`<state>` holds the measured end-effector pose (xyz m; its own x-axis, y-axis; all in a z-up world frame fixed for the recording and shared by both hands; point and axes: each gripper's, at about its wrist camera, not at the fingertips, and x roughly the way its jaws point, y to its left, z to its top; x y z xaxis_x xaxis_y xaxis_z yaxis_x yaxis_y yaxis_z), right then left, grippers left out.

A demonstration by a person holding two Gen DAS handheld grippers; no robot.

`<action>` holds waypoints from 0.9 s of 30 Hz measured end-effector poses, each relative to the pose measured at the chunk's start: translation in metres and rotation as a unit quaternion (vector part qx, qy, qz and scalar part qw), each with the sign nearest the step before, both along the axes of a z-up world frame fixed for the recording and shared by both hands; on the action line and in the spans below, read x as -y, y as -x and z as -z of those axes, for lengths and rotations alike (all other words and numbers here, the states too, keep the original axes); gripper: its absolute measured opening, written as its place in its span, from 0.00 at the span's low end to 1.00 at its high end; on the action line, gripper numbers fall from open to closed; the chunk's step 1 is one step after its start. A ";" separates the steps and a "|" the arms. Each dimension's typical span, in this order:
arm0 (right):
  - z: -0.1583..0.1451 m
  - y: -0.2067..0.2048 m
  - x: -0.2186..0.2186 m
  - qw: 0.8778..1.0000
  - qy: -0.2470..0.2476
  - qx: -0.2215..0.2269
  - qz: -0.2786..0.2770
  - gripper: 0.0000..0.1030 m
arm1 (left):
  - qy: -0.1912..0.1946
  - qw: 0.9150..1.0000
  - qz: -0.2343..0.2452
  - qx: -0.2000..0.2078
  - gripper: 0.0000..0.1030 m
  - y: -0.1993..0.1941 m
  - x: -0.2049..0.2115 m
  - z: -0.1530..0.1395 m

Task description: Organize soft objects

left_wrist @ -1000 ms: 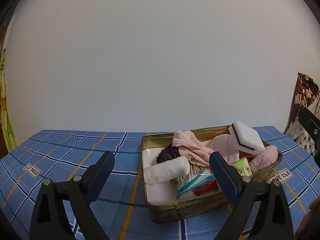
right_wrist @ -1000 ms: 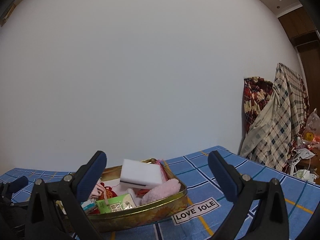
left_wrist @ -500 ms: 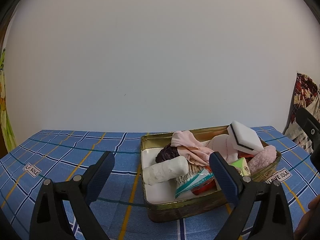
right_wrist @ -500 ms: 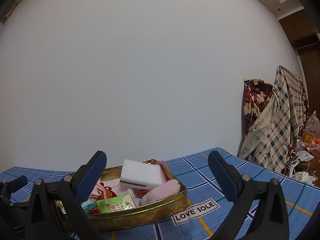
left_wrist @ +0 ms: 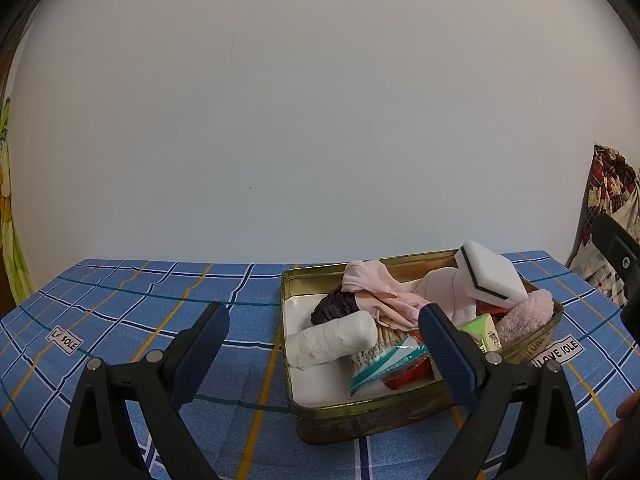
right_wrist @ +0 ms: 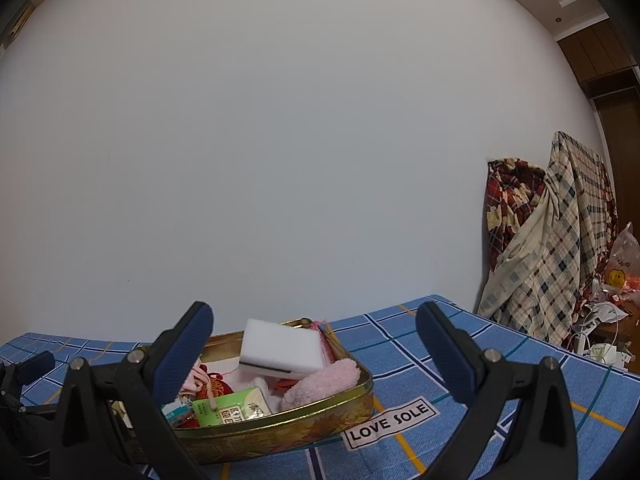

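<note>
Both grippers hanging released, holding nothing: left gripper [left_wrist: 324, 344], right gripper [right_wrist: 314, 346]. Gold tin [left_wrist: 362, 416] sitting lower right of the left view on blue plaid cloth [left_wrist: 132, 308], holding white sponge [left_wrist: 494, 276], pink fabric [left_wrist: 376, 292], bandage roll [left_wrist: 332, 338], pink fuzzy piece [left_wrist: 526, 314].

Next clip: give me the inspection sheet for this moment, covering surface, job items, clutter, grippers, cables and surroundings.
Surface: blue plaid tablecloth with "LOVE SOLE" labels covers the table.
Job's things: open gold rectangular metal tin holds a white sponge block with a black layer, a fluffy pink cloth roll, crumpled pale pink fabric, a white wrapped roll, a dark purple bundle, a green tissue packet and a teal-striped sachet.
Clutter: nothing seen on the cloth outside the tin.
Grippers: left gripper open, empty, before the tin; right gripper open, empty.
Cables: white cords on the floor at far right.
Surroundings: plain white wall; checked fabrics draped at right.
</note>
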<state>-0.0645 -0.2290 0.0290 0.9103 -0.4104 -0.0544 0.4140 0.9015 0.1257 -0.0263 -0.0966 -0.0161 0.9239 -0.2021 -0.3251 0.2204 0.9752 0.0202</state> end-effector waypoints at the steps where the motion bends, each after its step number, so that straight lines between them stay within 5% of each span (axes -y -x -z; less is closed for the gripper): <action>1: 0.000 0.000 0.000 1.000 0.000 0.000 0.000 1.00 | 0.000 1.000 0.000 0.000 0.94 0.000 0.000 0.000; 27: 0.000 0.000 0.002 1.000 0.000 -0.001 -0.002 1.00 | 0.006 1.000 0.011 -0.004 0.94 0.000 -0.005 0.001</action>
<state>-0.0649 -0.2306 0.0285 0.9119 -0.4067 -0.0558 0.4105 0.9032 0.1253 -0.0263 -0.0916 -0.0173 0.9164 -0.2268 -0.3299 0.2422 0.9702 0.0057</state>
